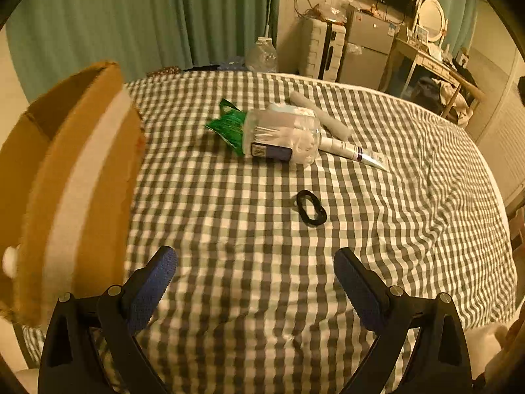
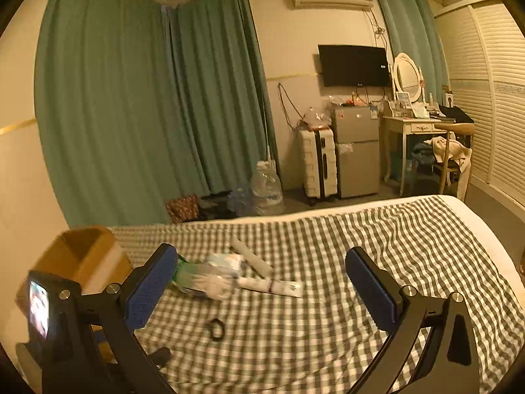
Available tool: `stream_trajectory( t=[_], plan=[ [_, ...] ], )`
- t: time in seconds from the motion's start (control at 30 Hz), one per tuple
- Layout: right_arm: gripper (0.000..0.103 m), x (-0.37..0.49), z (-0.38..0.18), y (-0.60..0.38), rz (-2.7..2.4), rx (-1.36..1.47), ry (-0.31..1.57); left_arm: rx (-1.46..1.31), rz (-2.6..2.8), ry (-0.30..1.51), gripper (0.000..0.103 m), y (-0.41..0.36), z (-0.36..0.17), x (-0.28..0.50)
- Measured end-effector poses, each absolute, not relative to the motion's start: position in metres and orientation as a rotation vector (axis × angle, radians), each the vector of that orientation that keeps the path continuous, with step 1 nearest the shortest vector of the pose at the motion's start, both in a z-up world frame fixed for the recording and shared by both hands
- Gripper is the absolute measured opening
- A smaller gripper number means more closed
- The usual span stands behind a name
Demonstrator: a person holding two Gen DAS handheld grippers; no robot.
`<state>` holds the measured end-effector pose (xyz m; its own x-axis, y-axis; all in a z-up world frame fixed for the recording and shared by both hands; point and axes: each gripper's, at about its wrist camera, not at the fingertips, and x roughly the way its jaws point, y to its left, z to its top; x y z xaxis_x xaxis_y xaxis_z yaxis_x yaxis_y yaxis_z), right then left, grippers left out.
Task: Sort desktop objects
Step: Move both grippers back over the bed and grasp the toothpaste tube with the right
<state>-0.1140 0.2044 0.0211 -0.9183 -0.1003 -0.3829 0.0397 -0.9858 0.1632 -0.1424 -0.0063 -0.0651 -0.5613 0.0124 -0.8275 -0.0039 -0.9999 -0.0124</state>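
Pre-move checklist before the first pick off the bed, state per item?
1. Left hand-held gripper empty, fingers apart: ok.
2. Right hand-held gripper empty, fingers apart: ok.
3. Cardboard box open on top, at the left of the checked bedspread: ok.
4. Black hair tie lies alone on the cloth, nothing touching it: ok.
5. Clear packet separable from its pile: not ok, it overlaps the green bag and the white tube.
6. Box contents: cannot tell, inside not visible.
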Motion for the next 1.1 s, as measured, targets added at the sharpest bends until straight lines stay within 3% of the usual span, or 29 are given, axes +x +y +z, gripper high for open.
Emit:
stream_trajectory(
  t=[0.37, 0.47, 0.57, 0.67, 0.7, 0.73, 0.8, 0.87, 0.93, 1.1],
  plan=[
    [0.103, -0.169, -0.019, 0.243, -2.921, 0.832, -0.225, -1.493, 2.749, -0.009, 0.099, 0.026, -0.111, -0.188],
    [0.103, -0.183, -0.028, 0.244, -2.911, 0.841, -0.173, -1.518, 2.732, 0.003, 0.091, 0.032, -0.124, -0.199],
    [0.101, -0.203, -0.043, 0.245, -2.872, 0.906, -0.139, -1.53, 2.701, -0.014, 0.068, 0.035, -0.135, -0.213],
    [0.085, -0.226, -0.061, 0.246, -2.825, 0.958, -0.08, -1.496, 2.716, -0.024, 0.046, 0.035, -0.135, -0.215],
    [0.083, -0.232, -0.067, 0.245, -2.801, 0.972, -0.072, -1.472, 2.726, -0.017, 0.016, 0.035, -0.134, -0.214],
    [0.08, -0.24, -0.074, 0.245, -2.765, 0.985, -0.068, -1.456, 2.748, 0.007, 0.006, 0.036, -0.132, -0.212],
    [0.065, -0.258, -0.084, 0.24, -2.67, 1.002, -0.017, -1.423, 2.838, 0.075, 0.006, 0.035, -0.132, -0.207],
    [0.054, -0.276, -0.093, 0.232, -2.551, 1.019, 0.033, -1.453, 2.857, -0.048, 0.006, 0.021, -0.135, -0.209],
    [0.051, -0.293, -0.105, 0.223, -2.485, 1.032, 0.06, -1.462, 2.843, -0.186, 0.006, 0.008, -0.135, -0.211],
    [0.05, -0.315, -0.138, 0.186, -2.343, 1.129, 0.195, -1.49, 2.846, -0.233, 0.006, -0.008, -0.134, -0.218]
  ],
)
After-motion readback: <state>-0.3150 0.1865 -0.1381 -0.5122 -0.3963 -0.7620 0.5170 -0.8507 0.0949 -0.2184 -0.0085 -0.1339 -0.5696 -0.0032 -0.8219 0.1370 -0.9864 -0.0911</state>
